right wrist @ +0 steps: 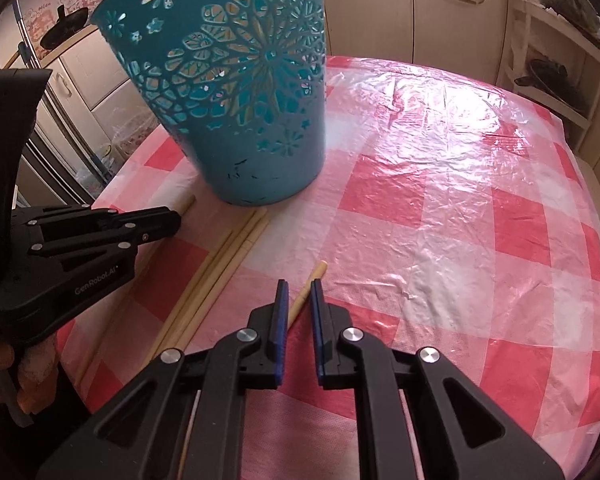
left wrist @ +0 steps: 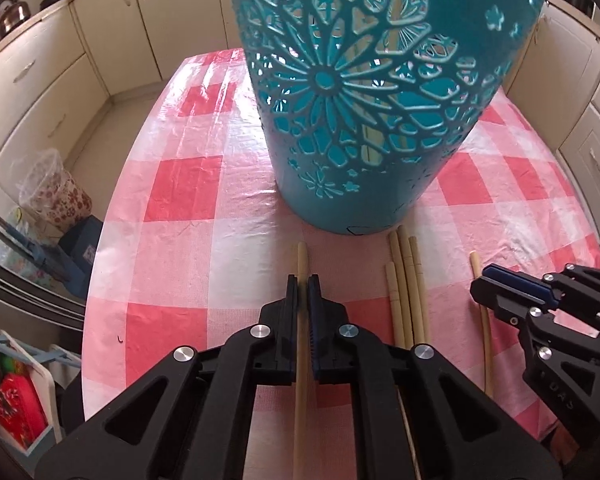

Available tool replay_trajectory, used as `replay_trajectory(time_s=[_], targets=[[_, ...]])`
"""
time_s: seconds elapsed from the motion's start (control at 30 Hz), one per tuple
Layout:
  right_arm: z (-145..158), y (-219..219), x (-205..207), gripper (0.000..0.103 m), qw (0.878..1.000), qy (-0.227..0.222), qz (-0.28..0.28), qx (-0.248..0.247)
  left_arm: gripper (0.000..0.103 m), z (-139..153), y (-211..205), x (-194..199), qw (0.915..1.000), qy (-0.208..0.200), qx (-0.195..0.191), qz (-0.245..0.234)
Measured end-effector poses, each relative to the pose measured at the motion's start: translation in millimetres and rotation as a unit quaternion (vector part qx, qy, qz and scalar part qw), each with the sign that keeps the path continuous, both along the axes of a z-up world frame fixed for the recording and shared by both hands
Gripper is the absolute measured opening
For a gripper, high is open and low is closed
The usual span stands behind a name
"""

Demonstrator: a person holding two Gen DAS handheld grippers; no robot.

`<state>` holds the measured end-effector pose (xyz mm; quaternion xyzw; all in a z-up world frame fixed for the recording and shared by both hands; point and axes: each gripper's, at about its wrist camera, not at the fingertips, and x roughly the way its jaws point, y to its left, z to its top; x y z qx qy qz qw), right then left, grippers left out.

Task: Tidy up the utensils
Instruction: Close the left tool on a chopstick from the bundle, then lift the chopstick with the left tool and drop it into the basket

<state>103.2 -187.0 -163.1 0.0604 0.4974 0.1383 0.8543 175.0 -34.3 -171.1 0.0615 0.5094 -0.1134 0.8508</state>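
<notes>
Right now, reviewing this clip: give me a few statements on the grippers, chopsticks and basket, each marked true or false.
1. The left gripper is closed on a chopstick. True.
2. The teal basket lies tipped on its side. False: it stands upright on the checked tablecloth.
3. The right gripper grips a chopstick firmly. False: its jaws are apart, astride a lone chopstick.
4. A bundle of chopsticks lies on the table between the two grippers. True.
5. The bundle is inside the basket. False: it lies on the cloth.
</notes>
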Motion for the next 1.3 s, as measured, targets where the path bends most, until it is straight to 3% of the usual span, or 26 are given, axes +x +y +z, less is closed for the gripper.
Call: replay_trajectory(time_s=[0.13, 0.3, 0.57, 0.77, 1.1, 1.3], targets=[[-4, -5, -3, 0.007, 1.000, -0.013, -0.014, 0.022, 0.005, 26, 14, -17, 0.9987, -0.035, -0.038, 0.001], [-5, -6, -4, 0.007, 0.999, -0.016, -0.017, 0.023, 0.005, 80, 34, -40, 0.9914, -0.089, -0.096, -0.005], [-6, -28, -6, 0.007, 0.997, -0.005, -0.025, 0.072, 0.005, 176, 50, -55, 0.9700, -0.174, -0.170, -0.012], [-4, -32, -6, 0.007, 0.997, -0.006, -0.025, 0.074, 0.005, 229, 28, -27, 0.9535, -0.240, -0.181, -0.014], [-5, -31, -7, 0.009, 0.997, -0.007, -0.023, 0.079, 0.005, 247, 6, 51, 0.9266, -0.305, -0.214, 0.050], [-5, -33, -6, 0.010, 0.996, -0.006, -0.023, 0.083, 0.005, 223, -5, 92, 0.9267, -0.303, -0.209, 0.077]])
